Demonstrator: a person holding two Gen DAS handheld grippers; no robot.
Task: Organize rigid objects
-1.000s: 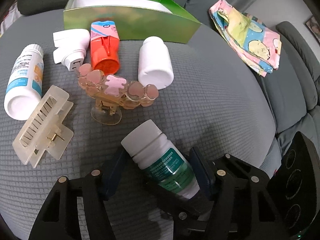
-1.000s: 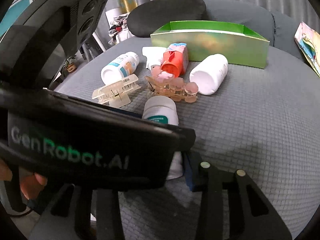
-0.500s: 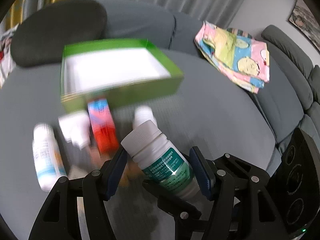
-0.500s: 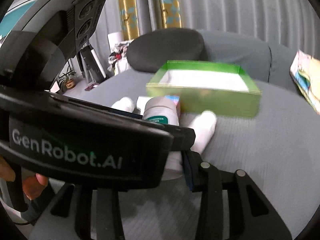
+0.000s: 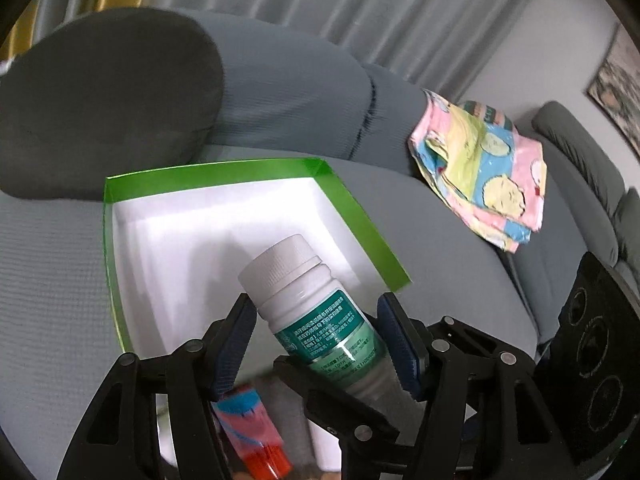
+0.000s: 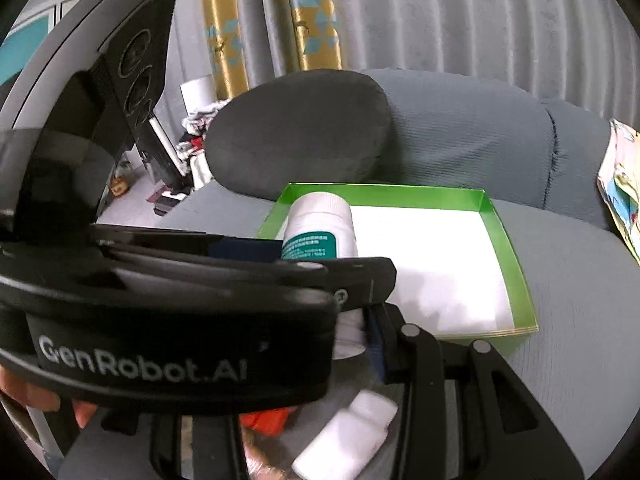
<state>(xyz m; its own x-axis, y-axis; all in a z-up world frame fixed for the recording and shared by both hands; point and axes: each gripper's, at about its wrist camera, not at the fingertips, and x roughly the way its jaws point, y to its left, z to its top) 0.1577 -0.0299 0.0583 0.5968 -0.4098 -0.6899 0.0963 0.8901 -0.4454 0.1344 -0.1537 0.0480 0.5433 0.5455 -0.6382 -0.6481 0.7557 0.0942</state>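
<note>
My left gripper (image 5: pixel 316 340) is shut on a white pill bottle with a teal label (image 5: pixel 316 312) and holds it tilted over the near part of an open green box with a white floor (image 5: pixel 360 216). The box holds nothing. In the right wrist view the same bottle (image 6: pixel 320 228) shows over the box's left end (image 6: pixel 516 276), behind the left gripper's body. My right gripper's right finger (image 6: pixel 380 340) shows; its left finger is hidden by the left device, so its state is unclear. It holds nothing that I can see.
An orange and pink pack (image 5: pixel 256 436) and a white bottle (image 6: pixel 352 436) lie on the grey cushion below the grippers. A dark round cushion (image 5: pixel 104 104) sits behind the box. A colourful folded cloth (image 5: pixel 484 168) lies at the right.
My left gripper lifted the teal-label bottle off the cushion and carried it forward over the green box. The right gripper moved forward along with it.
</note>
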